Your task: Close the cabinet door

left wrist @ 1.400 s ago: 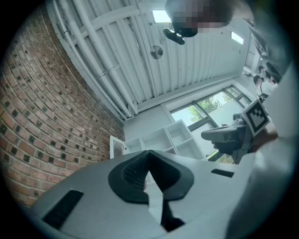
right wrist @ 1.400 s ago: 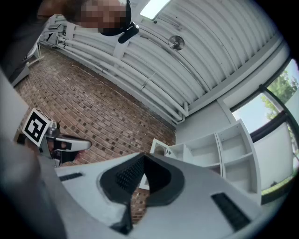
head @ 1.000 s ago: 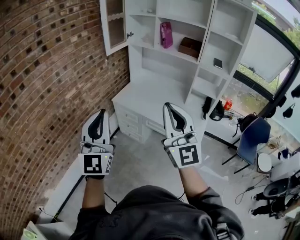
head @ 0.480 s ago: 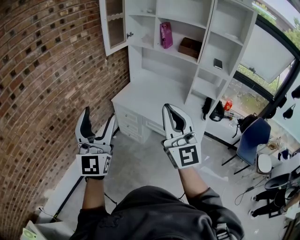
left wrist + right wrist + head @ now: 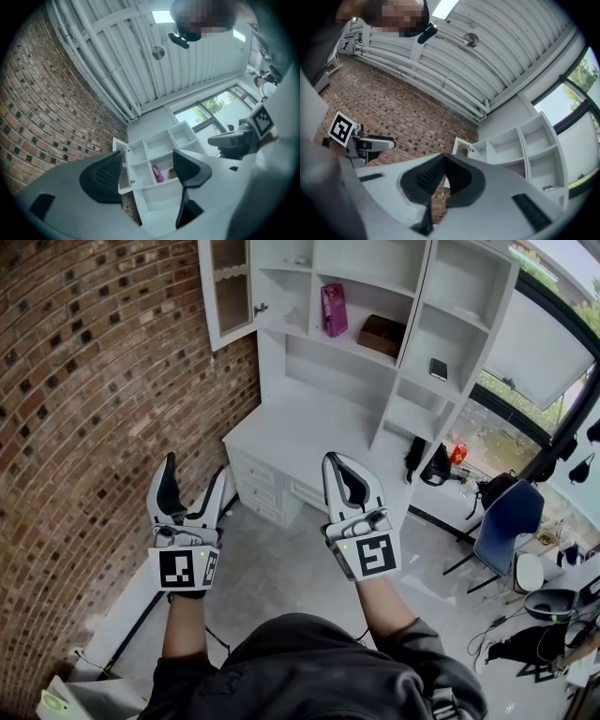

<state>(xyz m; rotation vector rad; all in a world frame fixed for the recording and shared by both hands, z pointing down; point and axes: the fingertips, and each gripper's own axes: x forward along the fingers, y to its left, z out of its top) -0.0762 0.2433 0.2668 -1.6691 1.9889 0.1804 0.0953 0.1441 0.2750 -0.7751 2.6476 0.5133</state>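
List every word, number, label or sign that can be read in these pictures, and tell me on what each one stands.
No text can be read in any view.
Left marker cube and right marker cube: black-and-white square patterns only, no letters or digits.
Pink bag on the shelf: any print is too small to read.
Small dark object on a right-hand shelf: nothing legible.

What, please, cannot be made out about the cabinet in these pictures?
- Head view: the cabinet door's top is cut off by the picture's upper edge.
- Head view: the dark item on the right shelf is too small to identify.
- Left gripper view: the brown box is mostly hidden behind a finger.
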